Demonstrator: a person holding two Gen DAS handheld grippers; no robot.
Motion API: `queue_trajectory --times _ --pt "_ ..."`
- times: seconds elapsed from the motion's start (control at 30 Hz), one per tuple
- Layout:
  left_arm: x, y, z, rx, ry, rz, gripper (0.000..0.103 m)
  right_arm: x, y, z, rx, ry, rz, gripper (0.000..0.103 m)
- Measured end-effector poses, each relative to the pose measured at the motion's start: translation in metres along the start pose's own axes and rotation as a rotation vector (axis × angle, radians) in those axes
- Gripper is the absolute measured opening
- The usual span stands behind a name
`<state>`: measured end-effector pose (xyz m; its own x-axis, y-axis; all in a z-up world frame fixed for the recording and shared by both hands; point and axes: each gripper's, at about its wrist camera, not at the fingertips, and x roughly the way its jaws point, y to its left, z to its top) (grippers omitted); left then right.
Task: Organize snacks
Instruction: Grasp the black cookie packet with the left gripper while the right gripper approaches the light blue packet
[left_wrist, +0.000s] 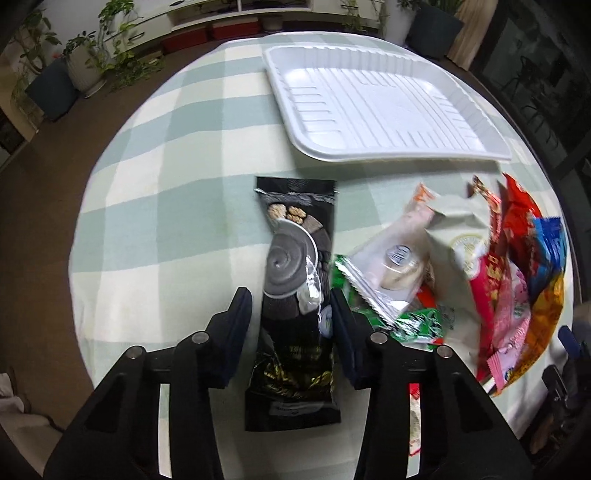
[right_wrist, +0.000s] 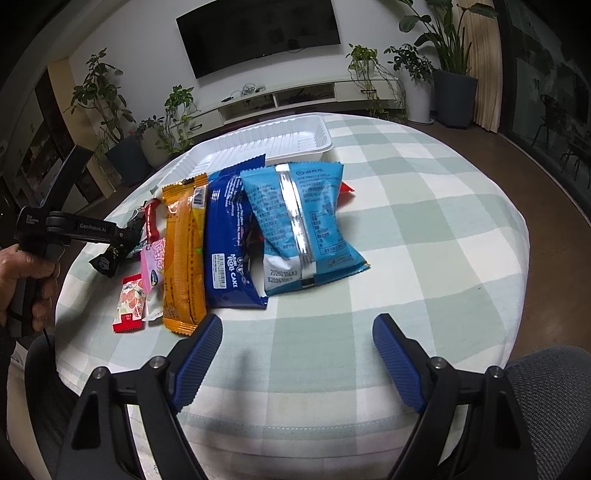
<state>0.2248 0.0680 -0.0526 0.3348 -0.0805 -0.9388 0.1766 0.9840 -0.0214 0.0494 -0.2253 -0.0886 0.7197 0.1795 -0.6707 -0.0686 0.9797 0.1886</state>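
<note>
Now one white tray sits at the far side of the table, which wears a green and white checked cloth, and nothing lies in the tray. One long black snack pack lies alone on the cloth, with a grey swirl and little cookies drawn on it. It points toward the tray. Just beside it, on its right, is a messy pile of snacks, too jumbled to count from this side. From the other side four big ones show best: one light blue bag, one dark blue roll cake pack, one orange pack and one pink pack. The left gripper hangs low over the black pack with one finger on each side, close but not squeezing it. The right gripper waits over bare cloth near the pile, its blue fingers spread wide and holding nothing.
</note>
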Motion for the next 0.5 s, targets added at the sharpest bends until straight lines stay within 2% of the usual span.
queue_trajectory --times 0.13,0.2,0.37,0.43,0.47,0.5 --pt "0.003 0.003 0.008 0.015 0.006 0.017 0.041 0.000 0.000 0.000 0.000 0.002 -0.001 0.086" --pt "0.012 0.001 0.010 0.040 0.037 0.028 0.041 0.001 0.000 -0.001 -0.001 0.006 -0.001 0.086" --pt "0.017 0.005 0.024 0.054 0.052 0.019 0.042 0.001 0.000 -0.001 -0.002 0.008 -0.001 0.086" --pt "0.018 0.004 0.026 0.074 0.038 0.026 0.039 0.000 0.000 -0.001 -0.002 0.007 0.000 0.086" --pt "0.017 0.003 0.026 0.085 0.029 0.026 0.032 0.000 0.000 -0.001 -0.003 0.006 -0.001 0.086" --pt "0.016 0.001 0.025 0.095 0.021 0.028 0.030 0.000 0.000 0.000 -0.002 0.006 -0.002 0.086"
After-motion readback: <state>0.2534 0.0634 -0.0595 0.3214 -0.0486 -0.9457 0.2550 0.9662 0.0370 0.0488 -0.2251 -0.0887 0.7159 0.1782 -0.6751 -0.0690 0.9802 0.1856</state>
